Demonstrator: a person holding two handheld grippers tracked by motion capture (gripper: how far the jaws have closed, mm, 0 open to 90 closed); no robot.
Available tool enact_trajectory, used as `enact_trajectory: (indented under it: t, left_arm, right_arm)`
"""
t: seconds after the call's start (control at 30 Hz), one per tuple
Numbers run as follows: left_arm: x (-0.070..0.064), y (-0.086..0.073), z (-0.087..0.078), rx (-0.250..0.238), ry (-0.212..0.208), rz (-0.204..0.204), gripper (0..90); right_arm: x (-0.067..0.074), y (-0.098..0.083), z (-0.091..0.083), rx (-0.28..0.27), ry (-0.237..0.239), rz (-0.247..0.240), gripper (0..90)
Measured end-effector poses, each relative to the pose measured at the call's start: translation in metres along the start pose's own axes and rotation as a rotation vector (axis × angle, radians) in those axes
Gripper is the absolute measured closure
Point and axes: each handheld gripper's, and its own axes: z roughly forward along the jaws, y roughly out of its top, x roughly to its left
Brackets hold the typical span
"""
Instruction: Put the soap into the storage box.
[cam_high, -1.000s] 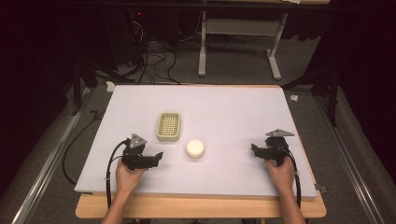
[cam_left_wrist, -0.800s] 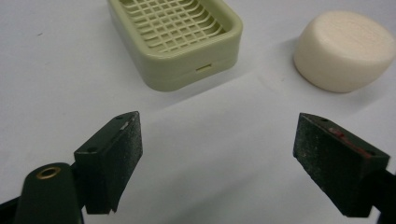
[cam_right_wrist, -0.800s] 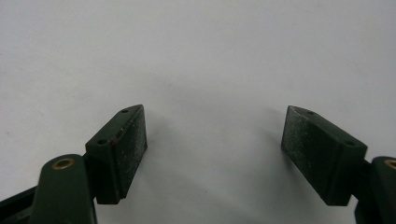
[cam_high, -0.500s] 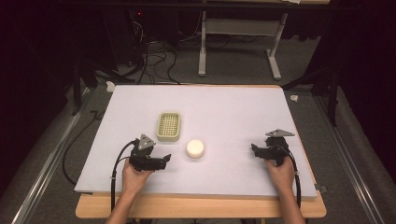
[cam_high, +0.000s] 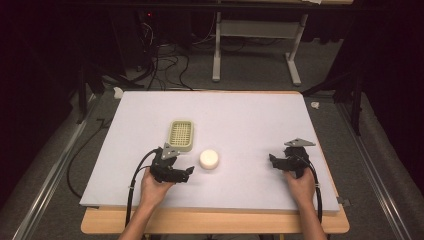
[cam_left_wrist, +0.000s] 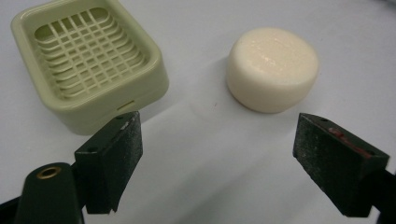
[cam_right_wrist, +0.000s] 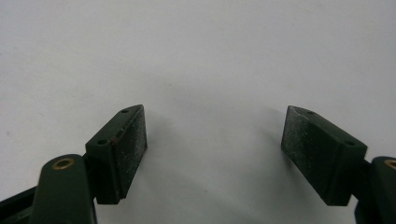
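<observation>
The left gripper (cam_left_wrist: 219, 158) has its fingers wide open, and the soap (cam_left_wrist: 273, 67) lies ahead of them, off to the right finger. A straight push may knock it away. The right gripper (cam_right_wrist: 215, 154) rests open.

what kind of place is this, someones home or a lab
Most likely a lab or recording workspace, not a home. A white board covers a plain wooden table, cables trail over the dark floor behind it beside a metal stand, and the board holds a soap dish and a soap bar.
</observation>
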Motion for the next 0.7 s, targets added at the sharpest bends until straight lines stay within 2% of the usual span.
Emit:
enact_trajectory:
  t: [0.17, 0.57, 0.7]
  left_arm:
    - [-0.007, 0.006, 0.007, -0.004, -0.017, 0.01, 16.4]
    - [-0.023, 0.021, 0.033, 0.037, -0.042, 0.059, 15.6]
    - [-0.027, 0.026, 0.04, 0.045, -0.044, 0.063, 15.6]
  right_arm:
    - [0.0, 0.0, 0.0, 0.0, 0.0, 0.0, 22.8]
    - [0.0, 0.0, 0.0, 0.0, 0.001, 0.0, 22.9]
    - [0.0, 0.0, 0.0, 0.0, 0.002, 0.0, 22.9]
